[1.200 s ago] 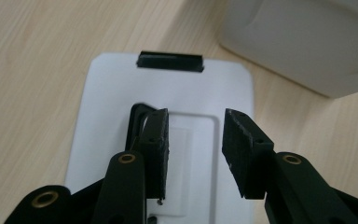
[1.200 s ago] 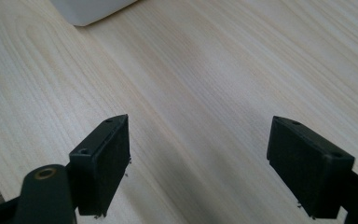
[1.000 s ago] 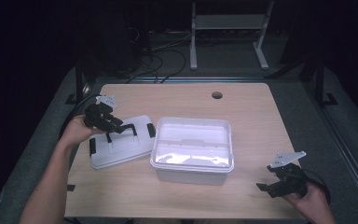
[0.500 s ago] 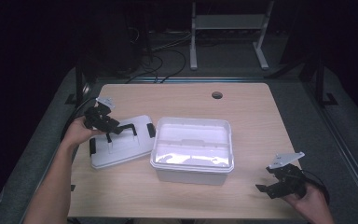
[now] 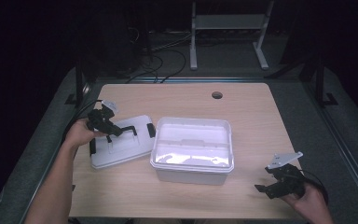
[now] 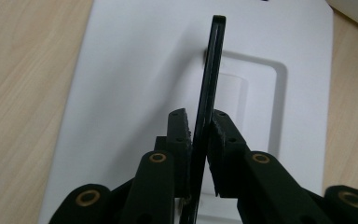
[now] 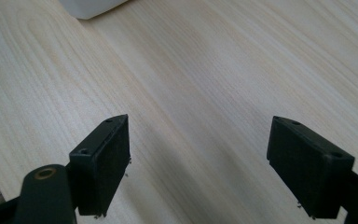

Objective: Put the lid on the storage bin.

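While gripped, white lid [image 5: 119,148], black handle [image 6: 210,79]

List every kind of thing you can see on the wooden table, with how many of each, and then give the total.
White plastic box, open: 1
White lid with black handle: 1
Handheld grippers: 2, the left gripper shut on the lid's handle, the right gripper open
Total: 4
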